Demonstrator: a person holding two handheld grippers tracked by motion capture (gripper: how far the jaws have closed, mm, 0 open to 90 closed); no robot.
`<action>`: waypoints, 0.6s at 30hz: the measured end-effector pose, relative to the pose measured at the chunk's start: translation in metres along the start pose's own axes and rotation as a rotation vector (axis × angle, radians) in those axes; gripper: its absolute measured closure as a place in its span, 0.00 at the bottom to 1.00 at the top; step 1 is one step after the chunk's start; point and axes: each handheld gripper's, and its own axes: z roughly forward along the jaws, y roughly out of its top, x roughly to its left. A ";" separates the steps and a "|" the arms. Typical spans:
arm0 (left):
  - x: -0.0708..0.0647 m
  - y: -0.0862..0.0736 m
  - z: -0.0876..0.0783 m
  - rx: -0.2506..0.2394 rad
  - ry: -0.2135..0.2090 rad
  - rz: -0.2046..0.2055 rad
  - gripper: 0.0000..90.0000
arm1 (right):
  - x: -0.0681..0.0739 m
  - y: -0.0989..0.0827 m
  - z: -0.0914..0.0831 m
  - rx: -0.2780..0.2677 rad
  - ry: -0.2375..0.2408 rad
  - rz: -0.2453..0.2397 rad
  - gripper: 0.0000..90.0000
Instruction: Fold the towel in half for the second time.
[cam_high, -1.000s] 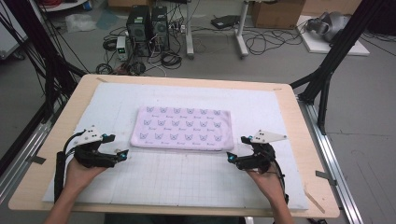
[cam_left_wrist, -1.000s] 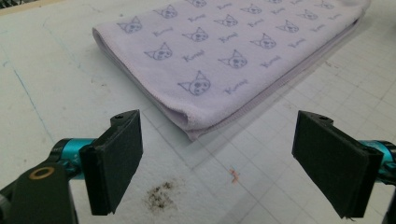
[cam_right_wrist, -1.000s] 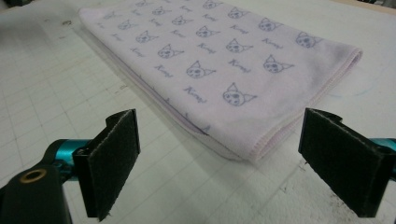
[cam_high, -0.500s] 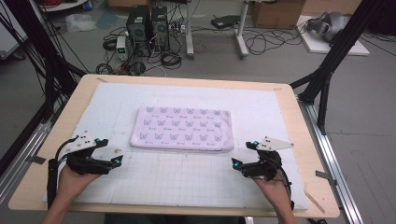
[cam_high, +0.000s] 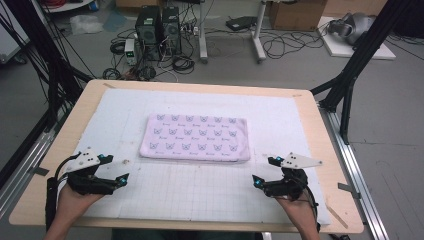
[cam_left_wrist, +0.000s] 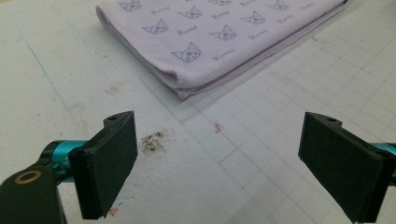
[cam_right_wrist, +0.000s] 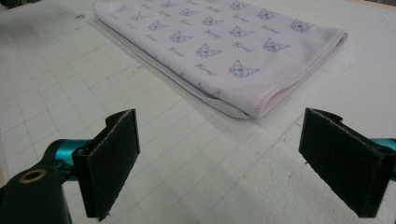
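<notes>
Left gripper (cam_high: 117, 175) and right gripper (cam_high: 261, 176): jaws wide, holding nothing, near the desk's front edge, apart from the folded towel (cam_high: 196, 137).

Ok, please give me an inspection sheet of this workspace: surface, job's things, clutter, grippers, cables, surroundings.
Surface: white gridded mat on a wooden table; a dark smudge on the mat.
Job's things: folded lilac towel with a cat print, lying flat, touched by nothing.
Clutter: nothing seen.
Grippers: left gripper and right gripper both open, near the mat's front, apart from the towel.
Cables: one trails from each gripper; loose cables on the floor.
Surroundings: computer towers, black frame legs.
</notes>
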 end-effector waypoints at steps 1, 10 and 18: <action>-0.001 0.000 -0.001 -0.003 0.003 0.000 0.14 | 0.000 -0.001 -0.001 0.000 -0.003 -0.004 0.13; -0.002 -0.004 -0.006 -0.002 0.009 0.005 0.14 | 0.005 -0.008 -0.010 0.004 -0.004 0.000 0.13; -0.004 -0.003 -0.005 0.004 0.004 0.012 0.14 | 0.005 -0.011 -0.011 0.003 0.000 -0.001 0.13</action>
